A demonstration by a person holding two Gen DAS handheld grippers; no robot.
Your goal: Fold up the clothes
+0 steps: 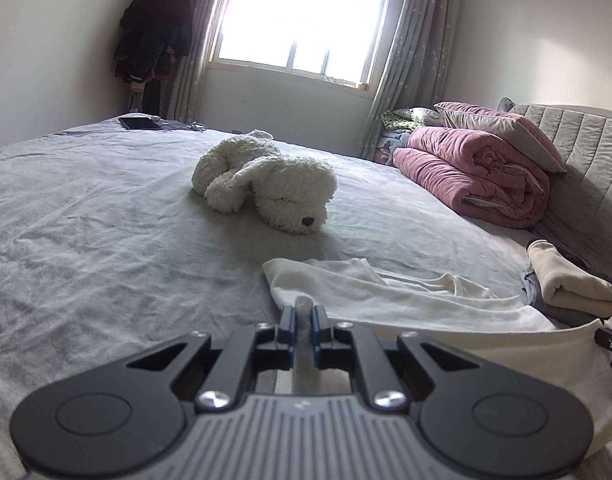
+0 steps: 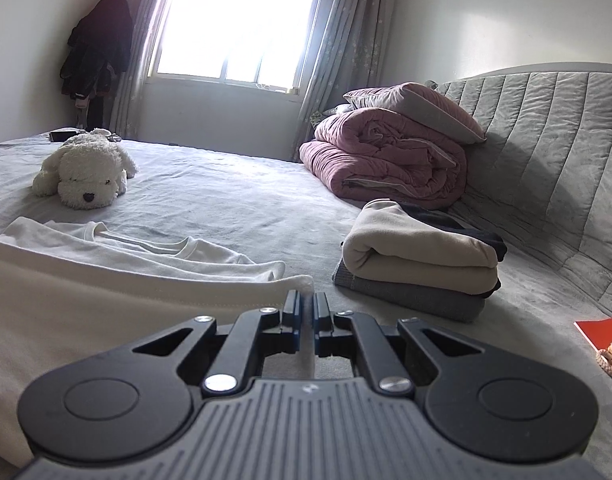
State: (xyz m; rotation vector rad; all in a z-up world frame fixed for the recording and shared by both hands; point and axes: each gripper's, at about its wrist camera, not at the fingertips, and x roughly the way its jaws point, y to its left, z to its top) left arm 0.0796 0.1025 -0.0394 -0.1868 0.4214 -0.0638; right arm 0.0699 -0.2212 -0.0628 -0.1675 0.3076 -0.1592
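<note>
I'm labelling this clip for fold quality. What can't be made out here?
- White cotton shirt: near hem hidden under both hand-held gripper bodies, both views.
- Folded dark garment: mostly behind the cream folded garment, right view.
- Red flat item: cut by right edge.

Both views are lit by daylight from a window [image 1: 302, 20] at the upper centre of the frame, which is blown out to plain white. Soft shadows are cast toward the camera under the plush dog [image 1: 266, 184]. Straight lines are bent by fisheye distortion, and dark vignetting is seen at the corners. The lower foreground is slightly blurred.
</note>
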